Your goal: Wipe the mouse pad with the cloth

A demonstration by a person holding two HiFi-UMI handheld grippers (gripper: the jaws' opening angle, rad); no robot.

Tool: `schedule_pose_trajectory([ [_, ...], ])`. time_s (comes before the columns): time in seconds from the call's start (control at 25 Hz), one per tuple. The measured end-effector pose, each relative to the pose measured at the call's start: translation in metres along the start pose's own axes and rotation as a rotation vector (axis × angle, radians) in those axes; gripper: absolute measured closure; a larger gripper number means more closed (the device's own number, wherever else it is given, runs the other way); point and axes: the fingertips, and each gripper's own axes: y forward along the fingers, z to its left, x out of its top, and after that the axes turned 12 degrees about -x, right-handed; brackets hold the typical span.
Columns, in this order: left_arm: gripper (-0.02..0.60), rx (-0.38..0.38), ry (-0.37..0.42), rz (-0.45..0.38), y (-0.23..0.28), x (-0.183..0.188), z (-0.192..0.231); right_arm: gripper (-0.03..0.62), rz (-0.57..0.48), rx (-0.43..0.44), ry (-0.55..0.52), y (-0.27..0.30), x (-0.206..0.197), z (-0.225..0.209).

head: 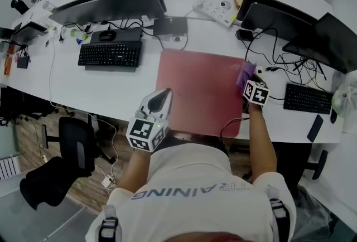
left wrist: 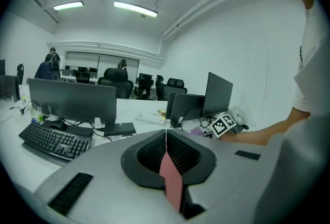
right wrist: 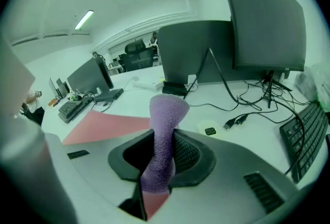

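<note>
Red rectangular mouse pad, flat on the white bench, near edge close to the bench's front. Purple fleecy cloth at the pad's right edge toward the far corner, clamped between the jaws of the right gripper, with the free end of the cloth standing bunched above the tips. Left gripper with jaws together on nothing, tip over the pad's left edge; touching or not, impossible to tell. Wiping judged to be at its start, with most of the red surface yet to cover. To do it well: tip the right gripper down to put cloth, not jaw tips, on the pad; press lightly and draw long overlapping strokes from the right edge toward the left; hold the clamp firm against slipping. Bear down with the left gripper on the left edge to stop any sliding or rucking. Mind the black cables just beside the right edge and the black keyboard beyond the left.
</note>
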Motion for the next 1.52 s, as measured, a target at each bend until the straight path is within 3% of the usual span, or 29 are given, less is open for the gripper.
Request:
schedule_pose_trajectory([
  [0.32, 0.549, -0.064, 0.029, -0.056, -0.027, 0.018, 0.018, 0.491, -0.271, 0.071, 0.045, -0.131, 0.062, 0.068],
  [0.6, 0.549, -0.07, 0.012, -0.077, -0.078, 0.013, 0.059, 0.49, -0.324, 0.151, -0.003, -0.178, 0.067, 0.172],
  [1.08, 0.549, -0.035, -0.013, -0.064, -0.172, -0.02, 0.133, 0.49, -0.244, 0.325, -0.08, -0.171, 0.026, 0.362],
  [1.28, 0.549, -0.015, -0.024, -0.058, -0.196, -0.031, 0.155, 0.49, -0.092, 0.362, -0.088, -0.131, -0.022, 0.419],
  [1.52, 0.549, 0.001, -0.047, -0.035, -0.21, -0.045, 0.164, 0.49, 0.078, 0.305, -0.148, -0.068, -0.08, 0.443],
])
